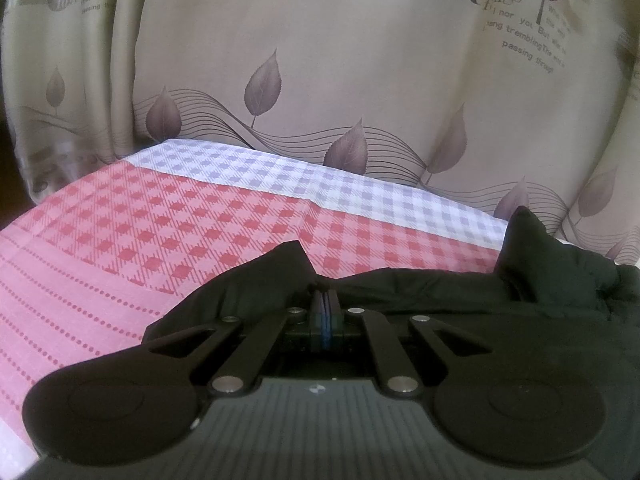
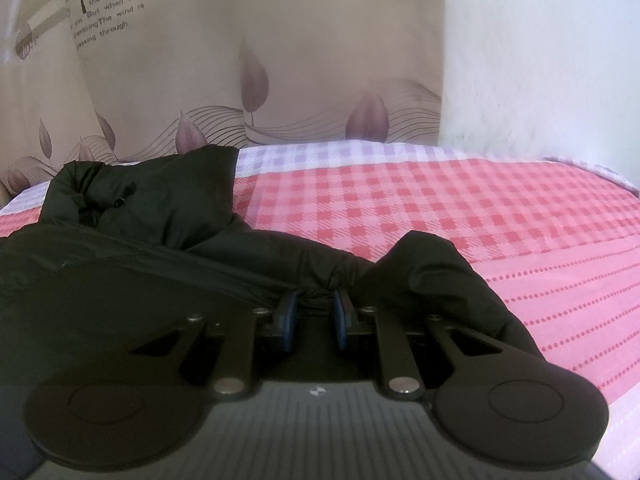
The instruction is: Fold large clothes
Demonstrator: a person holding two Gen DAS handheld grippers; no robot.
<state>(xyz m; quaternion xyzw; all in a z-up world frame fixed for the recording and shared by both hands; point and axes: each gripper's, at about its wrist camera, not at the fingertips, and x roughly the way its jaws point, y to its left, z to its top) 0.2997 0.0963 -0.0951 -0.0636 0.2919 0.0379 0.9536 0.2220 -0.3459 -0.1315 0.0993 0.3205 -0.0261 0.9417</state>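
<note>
Left gripper (image 1: 325, 300): jaws are pressed together on a thin edge of the black jacket (image 1: 460, 292), so that this side can be lifted and carried over
Jacket: laid on the bed (image 1: 140, 220) over the pink checked sheet, its collar end bunched toward the leaf-print curtain (image 1: 320, 60)
Right gripper (image 2: 315, 306): jaws are part closed, pinching a gathered fold of the jacket (image 2: 140, 208); a sleeve-like lobe is draped just right of them
Judged step: both edges are held to be folded inward together
</note>
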